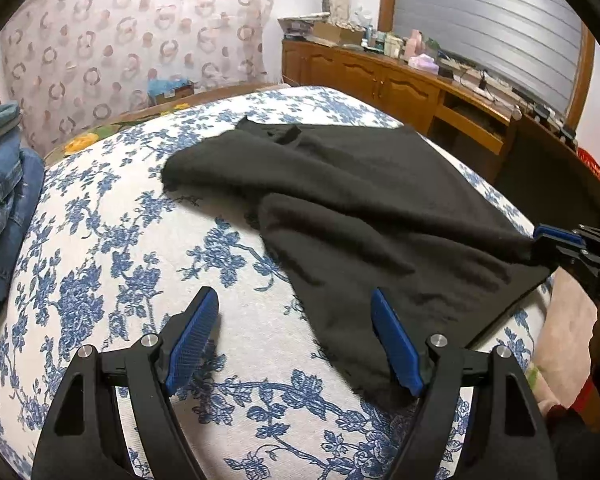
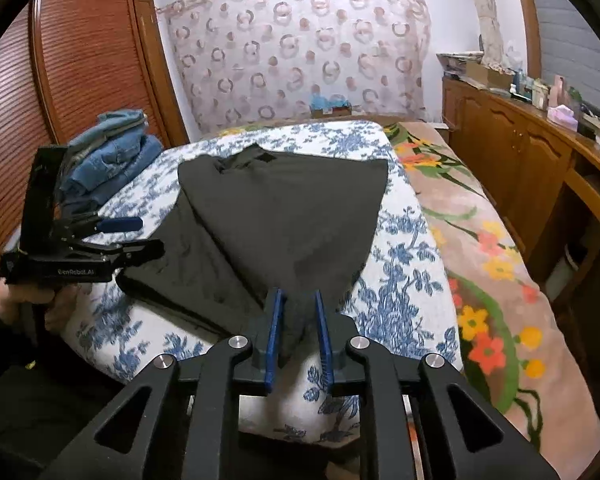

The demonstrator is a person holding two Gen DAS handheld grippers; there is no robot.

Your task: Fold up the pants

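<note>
The left gripper [image 1: 294, 334] has its blue fingers [image 1: 194, 338] spread wide above the bed, nothing between them, one hanging over the bare sheet and the other over the near hem of the black pants [image 1: 380, 216]. The right gripper [image 2: 298, 336] has its fingers [image 2: 274, 332] only slightly parted, a bunched corner of the pants lying in the narrow gap; the pads do not appear to press on it.

The bed [image 2: 400, 264] fills both views, covered by a white sheet with blue flowers. The pants lie across its middle, waistband toward the far edge, legs fanning to the near edge.

Only the right wrist view shows the pink floral blanket [image 2: 496, 264] along the bed's right edge, the louvered wooden wardrobe [image 2: 80, 64], and a hand [image 2: 24, 300] holding the left gripper, whose body reads "GenRobot.AI". Only the left wrist view shows the grey window shutter [image 1: 488, 20].

Both views show the wooden sideboard [image 1: 384, 80] cluttered with bottles, and folded jeans [image 2: 116, 156] stacked at the bed's far left corner.
</note>
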